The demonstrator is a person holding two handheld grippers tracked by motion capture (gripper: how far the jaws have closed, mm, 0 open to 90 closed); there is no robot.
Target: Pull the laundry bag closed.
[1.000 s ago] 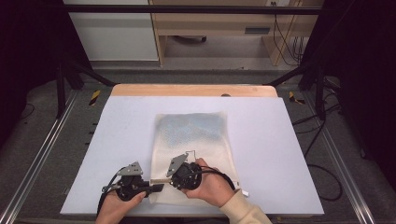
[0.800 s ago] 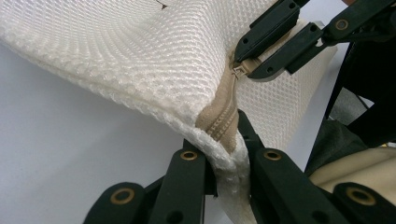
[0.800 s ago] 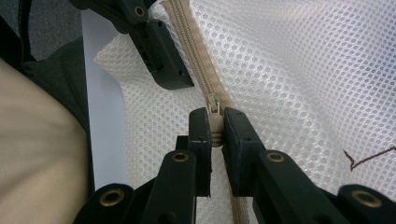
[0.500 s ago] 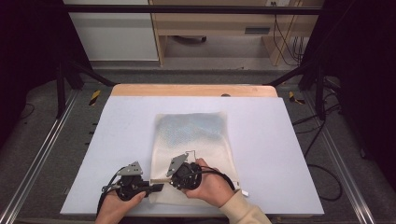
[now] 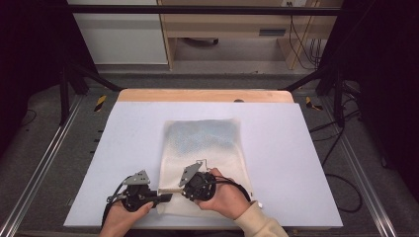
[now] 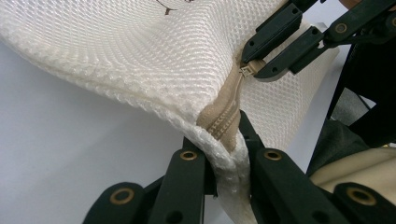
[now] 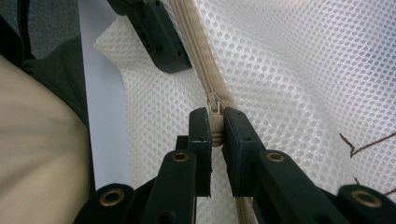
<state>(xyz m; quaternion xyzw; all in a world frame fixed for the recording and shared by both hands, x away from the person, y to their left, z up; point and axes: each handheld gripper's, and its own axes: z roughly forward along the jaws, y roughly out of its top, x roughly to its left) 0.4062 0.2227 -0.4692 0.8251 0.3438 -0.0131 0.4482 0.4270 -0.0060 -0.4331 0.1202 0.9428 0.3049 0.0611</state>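
Observation:
A white mesh bag (image 5: 205,148) lies flat in the middle of the pale table (image 5: 296,148), with a beige zipper (image 7: 198,42) along its near edge. My left gripper (image 5: 165,197) is shut on the bag's near left corner (image 6: 224,149), pinching mesh and zipper end between its jaws. My right gripper (image 5: 184,190) is shut on the zipper pull (image 7: 215,126), a short way along the zipper from the left one. In the left gripper view the right gripper's jaws hold the pull (image 6: 246,70) just beyond the lifted corner.
The bag holds something bluish (image 5: 205,133) inside. A wooden strip (image 5: 205,95) borders the table's far edge. Metal rails (image 5: 39,168) run along both sides. Dark cables (image 5: 346,192) lie on the floor at the right.

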